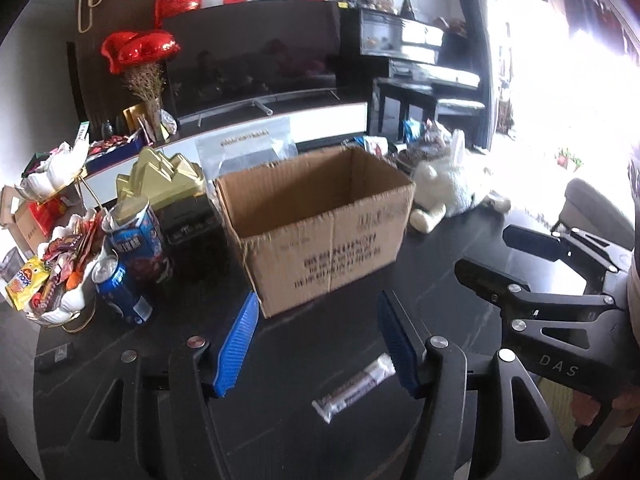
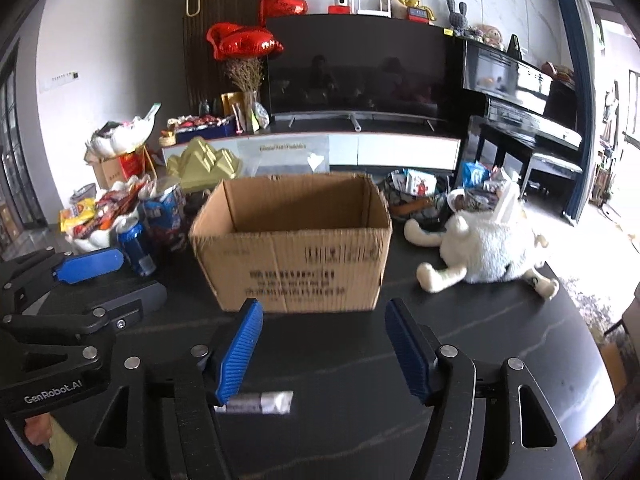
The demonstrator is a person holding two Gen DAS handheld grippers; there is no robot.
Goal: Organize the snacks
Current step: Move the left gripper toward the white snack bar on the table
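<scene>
A dark, faintly veined table [image 2: 500,344] carries everything, in a living room with one large television [image 2: 356,64] on a low white console and one black upright piano [image 2: 520,92] to its right; two red heart balloons [image 2: 244,44] stand at the television's left corner. One open cardboard box [image 2: 296,240], printed on its front face and with nothing visible inside it, sits mid-table. Right of the box lies one white plush toy [image 2: 488,248]; behind the box's left corner is one gold ridged tin [image 1: 164,176]. Left of the box stand one torn-open blue snack carton [image 1: 138,240], one blue drink can [image 1: 120,292] and a white shell-shaped dish [image 1: 60,304] heaped with more wrapped snacks than can be counted. One small snack bar [image 1: 354,386] in a silver-ended wrapper lies flat on the table in front of the box. The left gripper [image 1: 318,344] is spread wide with nothing in it, the bar just beside its right fingertip. The right gripper [image 2: 324,350] is likewise wide apart and empty, the bar by its left pad.
</scene>
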